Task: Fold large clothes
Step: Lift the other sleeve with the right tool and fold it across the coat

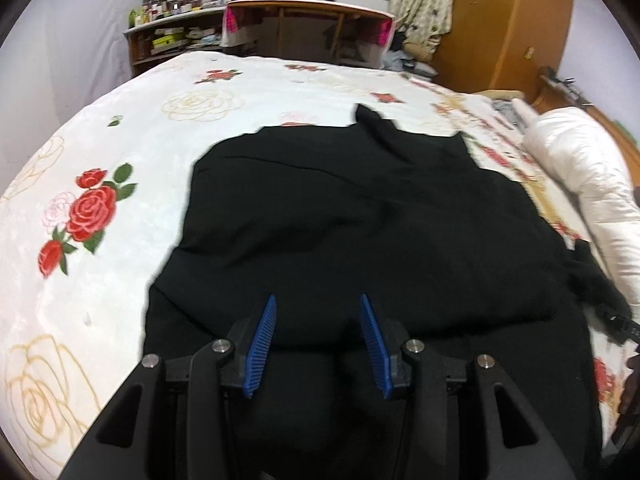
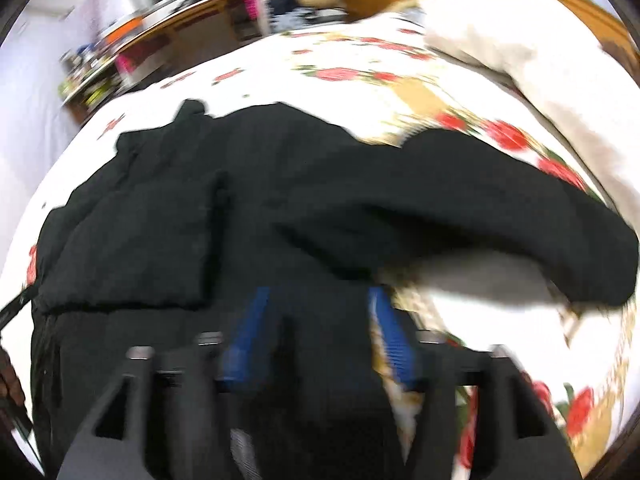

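Observation:
A large black garment [image 1: 360,232] lies spread on a bed with a white rose-print cover [image 1: 120,152]. Its left part is folded in over the body. My left gripper [image 1: 318,304] is open and empty, just above the garment's near edge. In the blurred right wrist view the same garment [image 2: 240,208] fills the middle, with one sleeve [image 2: 500,216] stretched out to the right over the cover. My right gripper [image 2: 320,300] is open, its blue fingers [image 2: 384,320] low over the garment's near right edge.
A rolled white quilt [image 1: 584,192] lies along the bed's right side. A wooden desk and shelves with bottles [image 1: 280,28] stand behind the bed under a window. A wooden wardrobe [image 1: 504,20] stands at the back right. A black strap [image 1: 624,324] lies at the garment's right.

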### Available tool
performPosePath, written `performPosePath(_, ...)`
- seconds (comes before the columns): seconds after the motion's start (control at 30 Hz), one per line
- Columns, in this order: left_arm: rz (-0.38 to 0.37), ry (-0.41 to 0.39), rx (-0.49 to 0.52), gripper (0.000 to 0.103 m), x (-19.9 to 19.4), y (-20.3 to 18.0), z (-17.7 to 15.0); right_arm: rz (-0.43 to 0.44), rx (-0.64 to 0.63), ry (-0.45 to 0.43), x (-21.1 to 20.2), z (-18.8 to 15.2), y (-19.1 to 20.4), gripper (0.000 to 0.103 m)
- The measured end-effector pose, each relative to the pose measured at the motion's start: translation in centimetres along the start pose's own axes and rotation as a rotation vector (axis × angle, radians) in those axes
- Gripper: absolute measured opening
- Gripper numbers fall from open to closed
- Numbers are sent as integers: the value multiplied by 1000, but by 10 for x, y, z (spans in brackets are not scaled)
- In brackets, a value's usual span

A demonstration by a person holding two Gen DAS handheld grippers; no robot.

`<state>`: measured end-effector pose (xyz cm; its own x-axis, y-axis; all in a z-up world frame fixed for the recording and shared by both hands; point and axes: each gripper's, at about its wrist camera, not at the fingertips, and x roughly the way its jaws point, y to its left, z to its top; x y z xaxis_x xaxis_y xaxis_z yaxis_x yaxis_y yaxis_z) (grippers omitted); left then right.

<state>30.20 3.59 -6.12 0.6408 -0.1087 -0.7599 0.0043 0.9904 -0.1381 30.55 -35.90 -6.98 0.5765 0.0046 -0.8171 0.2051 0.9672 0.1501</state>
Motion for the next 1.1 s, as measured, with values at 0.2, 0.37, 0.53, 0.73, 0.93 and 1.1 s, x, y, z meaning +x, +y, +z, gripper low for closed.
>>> performPosePath(0.2, -49, -5, 92, 46, -13, -41, -2, -1, 242, -7, -20, -19, -90, 69)
performPosePath(0.37, -44, -13, 137, 46, -17, -60, 5, -17, 418, -36, -30, -29, -163, 78)
performPosePath(0.53, -7, -13, 136, 46, -8, -63, 11, -67, 551, -59, -28, -31, -230, 78)
performPosePath(0.73, 32, 14, 107, 46, 11, -59, 12, -77, 658, -83, -14, -23, -279, 78)
performPosePath(0.93, 54, 44, 116, 46, 25, -57, 7, -111, 688, -111, 6, -15, -298, 78)
performPosePath(1.1, 65, 58, 117, 46, 29, -54, 3, -170, 708, -124, 15, -1, -303, 74)
